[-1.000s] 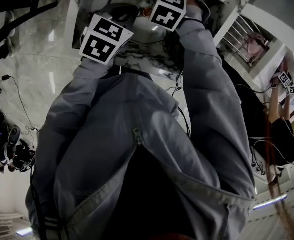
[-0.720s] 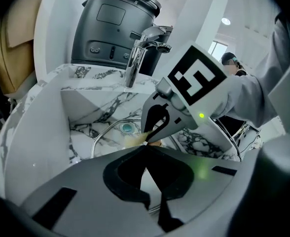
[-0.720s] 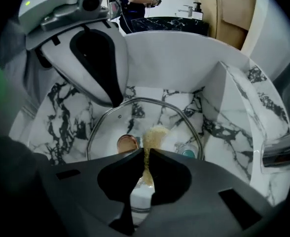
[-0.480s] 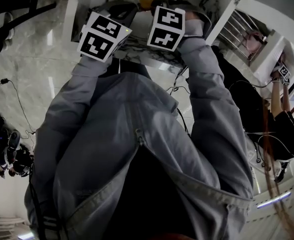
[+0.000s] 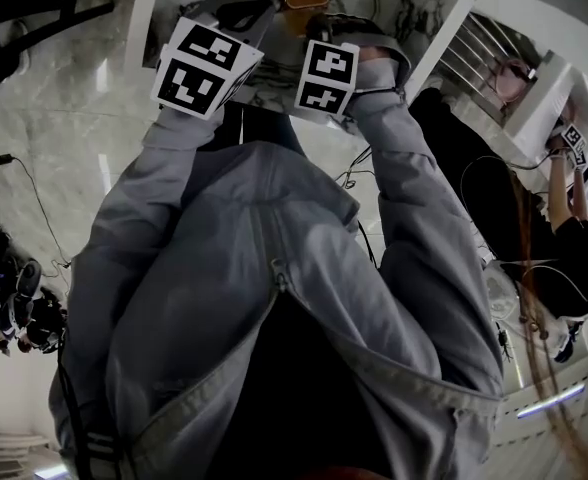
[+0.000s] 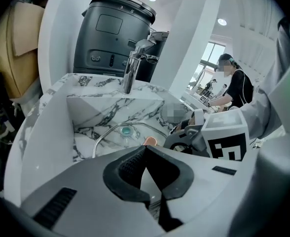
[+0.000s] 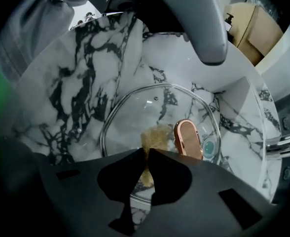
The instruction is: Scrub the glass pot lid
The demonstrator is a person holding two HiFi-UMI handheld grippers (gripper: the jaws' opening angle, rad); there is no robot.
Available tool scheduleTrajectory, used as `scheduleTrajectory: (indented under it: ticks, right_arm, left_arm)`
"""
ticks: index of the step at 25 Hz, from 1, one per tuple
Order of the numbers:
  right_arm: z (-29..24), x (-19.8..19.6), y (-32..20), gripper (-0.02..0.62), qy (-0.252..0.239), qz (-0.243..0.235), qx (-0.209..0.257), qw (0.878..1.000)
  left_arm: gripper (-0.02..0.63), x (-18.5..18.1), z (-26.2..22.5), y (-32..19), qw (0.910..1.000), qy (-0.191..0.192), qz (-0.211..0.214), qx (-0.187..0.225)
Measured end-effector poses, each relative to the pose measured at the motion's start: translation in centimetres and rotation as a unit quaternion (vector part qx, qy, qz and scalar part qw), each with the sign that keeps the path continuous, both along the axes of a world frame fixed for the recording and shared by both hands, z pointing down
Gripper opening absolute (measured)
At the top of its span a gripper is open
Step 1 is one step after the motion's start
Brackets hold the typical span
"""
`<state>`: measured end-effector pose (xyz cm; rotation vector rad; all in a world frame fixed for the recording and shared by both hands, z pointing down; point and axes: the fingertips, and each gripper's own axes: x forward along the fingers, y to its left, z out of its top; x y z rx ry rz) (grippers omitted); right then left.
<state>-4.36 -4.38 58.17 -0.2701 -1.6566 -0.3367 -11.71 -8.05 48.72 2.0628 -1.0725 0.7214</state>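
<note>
My grey jacket (image 5: 274, 298) fills most of the head view, both sleeves reaching up toward the sink. A second person (image 5: 564, 238) stands off to the right at another surface.

The white marble sink (image 7: 86, 83) has dark veins and a deep basin. Behind it is a tall black appliance (image 6: 110, 33), with a chrome faucet (image 6: 132, 65) on the back rim.

The glass pot lid (image 7: 135, 112) lies flat on the sink floor with its knob side up, and the marble shows through the glass.

The left hand-held gripper (image 6: 146, 148) is angled down over the near part of the basin, jaws clenched tip to tip. The lid's rim runs out of sight under it, so I can't tell if the rim is pinched.

The right hand-held gripper (image 7: 146, 152) points straight down over the lid. It is clamped on a golden-brown scrub pad (image 7: 156, 135). The pad sticks out past the tips and sits against the glass near the lid's middle.

The copper-coloured lid handle (image 7: 187, 138) is just beside the pad, on its right. A teal drain (image 7: 209, 146) shows just past the handle, near the lid's rim.
</note>
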Motion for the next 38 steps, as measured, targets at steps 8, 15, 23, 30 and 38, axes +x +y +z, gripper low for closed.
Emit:
scheduleTrajectory:
  ticks: [8,15,23,30,38]
  right_arm:
    - [0.9,0.7,2.1,0.049,0.041,-0.011,-0.051,0.998]
    - [1.5,2.5,5.6,0.049,0.09,-0.021,-0.139,0.986]
    - [1.2,3.5,8.7,0.049,0.103,0.031,-0.278,0.954]
    - [-2.3,3.9,4.7,0.048,0.058,0.087,-0.27,0.957]
    - [-4.5,4.2,-7.5,0.048,-0.012,0.141,-0.114,0.983]
  left_arm:
    - [0.015,0.3,-0.3,0.7,1.0,0.003,-0.001,0.004]
    - [0.015,0.6,-0.4,0.9,1.0,0.002,0.0,0.005]
    - [0.015,0.5,0.0,0.8,1.0,0.002,0.003,-0.001]
    - [0.015,1.9,0.1,-0.6,0.9998,0.008,0.015,-0.005]
    - [0.015,3.0,0.3,-3.4,0.9996,0.011,0.026,-0.005]
